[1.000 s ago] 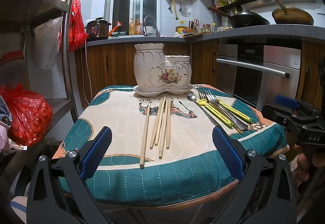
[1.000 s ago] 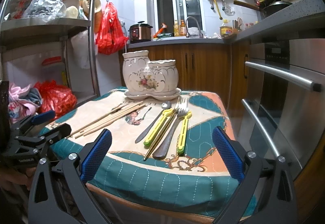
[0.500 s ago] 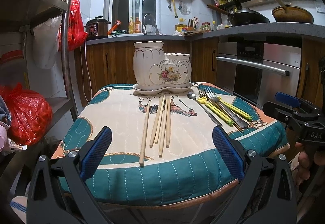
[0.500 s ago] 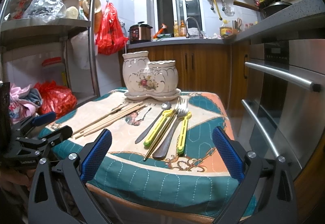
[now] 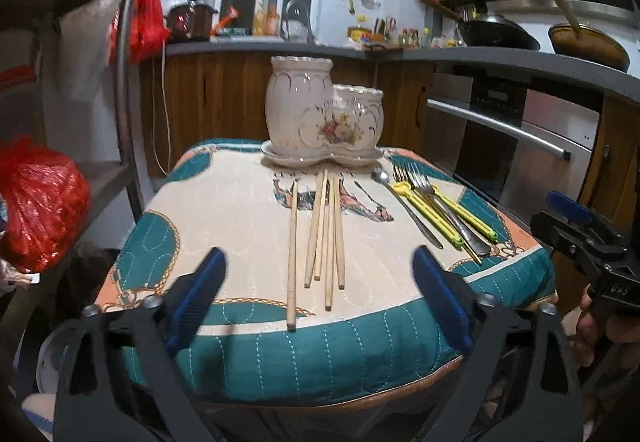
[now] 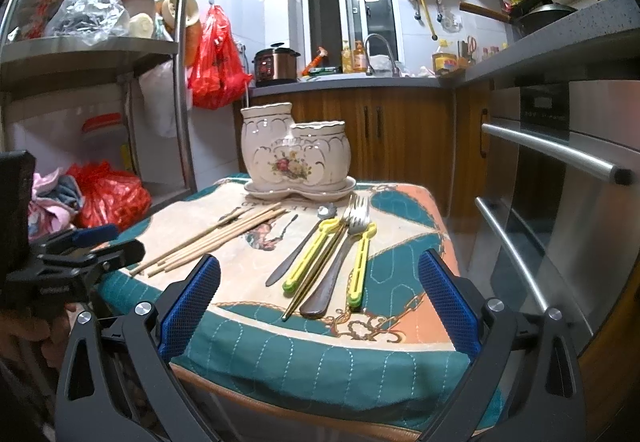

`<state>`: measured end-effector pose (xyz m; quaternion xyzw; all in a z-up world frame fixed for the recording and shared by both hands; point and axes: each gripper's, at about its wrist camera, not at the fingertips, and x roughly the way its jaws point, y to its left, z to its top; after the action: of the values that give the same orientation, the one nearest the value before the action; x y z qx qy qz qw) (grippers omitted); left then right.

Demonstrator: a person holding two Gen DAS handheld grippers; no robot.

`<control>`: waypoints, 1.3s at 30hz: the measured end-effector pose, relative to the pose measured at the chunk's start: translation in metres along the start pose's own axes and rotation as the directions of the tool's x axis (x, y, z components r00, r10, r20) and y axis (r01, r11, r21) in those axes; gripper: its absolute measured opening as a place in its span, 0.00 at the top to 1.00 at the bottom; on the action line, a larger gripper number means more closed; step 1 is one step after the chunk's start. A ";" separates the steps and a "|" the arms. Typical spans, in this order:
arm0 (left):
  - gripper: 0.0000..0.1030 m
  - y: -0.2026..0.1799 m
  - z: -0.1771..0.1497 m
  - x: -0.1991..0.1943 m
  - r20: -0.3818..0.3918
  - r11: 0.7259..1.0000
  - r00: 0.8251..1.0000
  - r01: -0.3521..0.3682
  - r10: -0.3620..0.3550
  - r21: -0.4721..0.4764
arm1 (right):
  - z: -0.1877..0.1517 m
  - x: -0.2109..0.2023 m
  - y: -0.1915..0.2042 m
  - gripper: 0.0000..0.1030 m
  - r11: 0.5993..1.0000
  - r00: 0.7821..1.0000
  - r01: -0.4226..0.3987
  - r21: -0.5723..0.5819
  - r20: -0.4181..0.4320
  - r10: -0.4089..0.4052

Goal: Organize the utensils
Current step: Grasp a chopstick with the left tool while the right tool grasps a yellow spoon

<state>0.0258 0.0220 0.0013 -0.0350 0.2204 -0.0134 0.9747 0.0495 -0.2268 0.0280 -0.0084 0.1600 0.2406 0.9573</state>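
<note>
On a quilted cloth (image 5: 224, 209) of teal, cream and orange, stitched in curved lines, draped over a small table. At the far edge: glazed ceramic holder (image 5: 324, 113), cream with gilt scrolls and a flower motif, two fluted pots joined, taller one left, seated on a lobed saucer (image 5: 280, 158).

In front of the saucer: five pale wooden chopsticks (image 5: 324, 230), round, lying flat, roughly parallel, one set slightly apart to the left, near ends close to the cloth's front edge. Right of them, a cluster of cutlery (image 6: 336, 250) lying flat: steel forks, a spoon, a slim knife, some with lime-yellow slotted plastic handles, one thin brass-coloured rod, tines and bowl towards the holder.

Left gripper (image 5: 318, 302): black frame, blue textured pads (image 5: 200, 294), spread wide, nothing between, hovering at the front edge before the chopsticks.
Right gripper (image 6: 318, 306): same build, pads (image 6: 444, 302) spread wide, nothing held, low before the cutlery.

Behind: wooden cabinets, grey counter, steel oven (image 6: 560, 177) at right, metal rack (image 6: 120, 49) and red plastic bags (image 6: 108, 197) at left.
</note>
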 end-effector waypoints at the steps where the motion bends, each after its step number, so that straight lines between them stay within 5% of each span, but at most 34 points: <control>1: 0.23 0.000 0.002 0.002 -0.010 1.000 1.000 -0.001 0.001 0.009 | 0.001 0.001 -0.001 0.05 1.000 1.000 0.005 0.003 -0.006 -0.005; 5: 0.40 0.003 0.013 0.012 -0.046 0.998 0.998 -0.034 0.036 0.047 | 0.010 0.009 -0.007 0.11 0.999 0.998 0.043 0.024 -0.044 -0.042; 8: 0.55 0.010 0.023 0.023 -0.089 0.998 0.995 -0.039 0.044 0.054 | 0.017 0.024 -0.015 0.32 0.997 0.990 0.072 0.008 -0.120 -0.071; 15: 0.64 0.037 0.051 0.060 -0.205 1.000 0.979 -0.009 0.014 0.022 | 0.027 0.069 -0.038 0.60 0.996 0.952 0.085 0.002 -0.294 -0.081; 26: 0.71 0.036 0.064 0.112 -0.341 0.998 0.939 0.061 -0.051 0.018 | 0.035 0.121 -0.036 0.64 1.000 0.882 0.007 -0.027 -0.471 -0.019; 30: 0.81 0.030 0.061 0.129 -0.397 0.996 0.917 0.070 -0.042 0.057 | 0.033 0.133 -0.034 0.73 0.998 0.855 0.008 -0.057 -0.518 -0.036; 39: 0.86 0.026 0.062 0.133 -0.439 0.990 0.899 0.056 0.005 0.127 | 0.043 0.151 -0.040 0.77 0.991 0.802 -0.007 -0.132 -0.593 -0.073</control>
<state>0.1723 0.0460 -0.0018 0.0325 0.4318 -0.0488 0.9000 0.2066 -0.1886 0.0201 -0.1476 0.4371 0.2188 0.8598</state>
